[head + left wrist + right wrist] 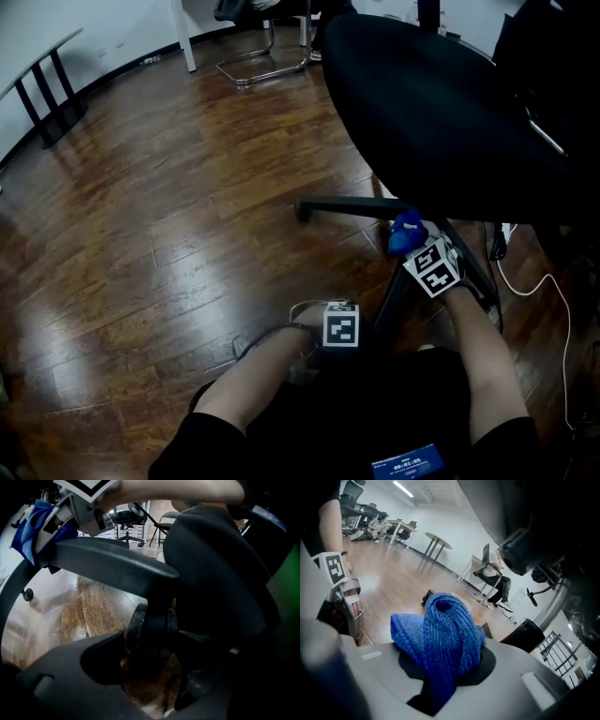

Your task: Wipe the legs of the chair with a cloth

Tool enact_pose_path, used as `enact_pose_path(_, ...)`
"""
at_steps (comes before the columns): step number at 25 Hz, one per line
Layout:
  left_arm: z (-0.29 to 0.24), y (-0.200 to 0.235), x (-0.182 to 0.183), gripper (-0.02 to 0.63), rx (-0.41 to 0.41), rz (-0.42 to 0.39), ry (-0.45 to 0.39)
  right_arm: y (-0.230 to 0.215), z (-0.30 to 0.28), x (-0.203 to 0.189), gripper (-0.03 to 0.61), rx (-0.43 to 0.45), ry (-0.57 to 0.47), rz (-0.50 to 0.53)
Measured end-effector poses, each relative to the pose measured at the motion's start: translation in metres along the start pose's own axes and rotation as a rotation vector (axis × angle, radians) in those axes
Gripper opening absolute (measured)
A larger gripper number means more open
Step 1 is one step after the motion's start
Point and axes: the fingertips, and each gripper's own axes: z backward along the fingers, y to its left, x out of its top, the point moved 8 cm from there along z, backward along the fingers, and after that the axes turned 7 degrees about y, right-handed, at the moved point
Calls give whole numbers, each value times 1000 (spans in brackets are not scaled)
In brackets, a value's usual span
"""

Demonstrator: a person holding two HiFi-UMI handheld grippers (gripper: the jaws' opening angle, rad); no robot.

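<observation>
Floorboards of dark wood (pixel 141 234) filled the head view from 12 round to 9 o'clock. A black chair (pixel 441 103) loomed at 1 o'clock, its base legs spreading below the seat. One leg (pixel 352 206) pointed toward 9 o'clock, and another ran toward 6 o'clock, where the left gripper (pixel 152 656) sat. In the left gripper view its jaws stood partly apart, closed against the sides of that nearer leg's caster (pixel 150 625), with floor showing under the wheel. The right gripper (pixel 450 667) was at 5 o'clock of the base's hub, clamped on a bunched blue cloth (pixel 406 232). The cloth bulged out past the jaw tips and lay against the upper side of the nearer leg, close to the hub.
</observation>
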Motion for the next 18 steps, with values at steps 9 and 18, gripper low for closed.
enact_pose_path(9, 1, 1, -1, 333, 18, 23, 71, 111, 59, -7, 84, 304, -23, 68)
enact_pose_path(18, -5, -10, 2, 331, -21, 47, 100, 151, 71, -5, 86, 392, 15, 200)
